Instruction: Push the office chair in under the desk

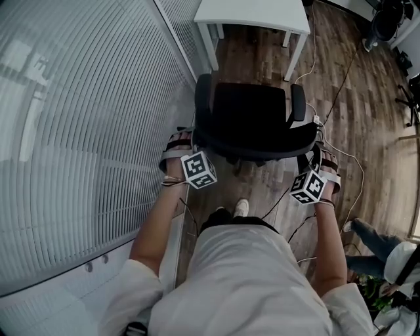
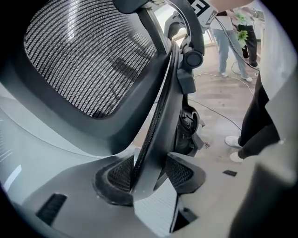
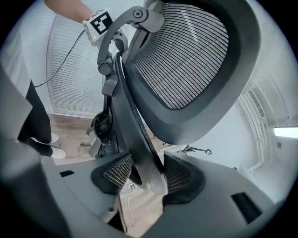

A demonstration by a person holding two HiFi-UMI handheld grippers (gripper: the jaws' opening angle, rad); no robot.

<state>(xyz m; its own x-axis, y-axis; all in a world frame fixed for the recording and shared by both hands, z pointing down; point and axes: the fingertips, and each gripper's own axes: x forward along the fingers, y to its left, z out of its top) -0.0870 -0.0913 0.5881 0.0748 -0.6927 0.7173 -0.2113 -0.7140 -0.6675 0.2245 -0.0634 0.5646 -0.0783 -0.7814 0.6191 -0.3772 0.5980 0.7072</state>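
left gripper (image 2: 149, 174), right gripper (image 3: 146, 175) gripping office chair (image 1: 252, 115)

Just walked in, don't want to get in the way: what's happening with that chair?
A person stands behind the office chair with a gripper in each hand. The left gripper and the right gripper each clamp a side edge of its backrest. The chair faces the white desk but isn't under it yet.
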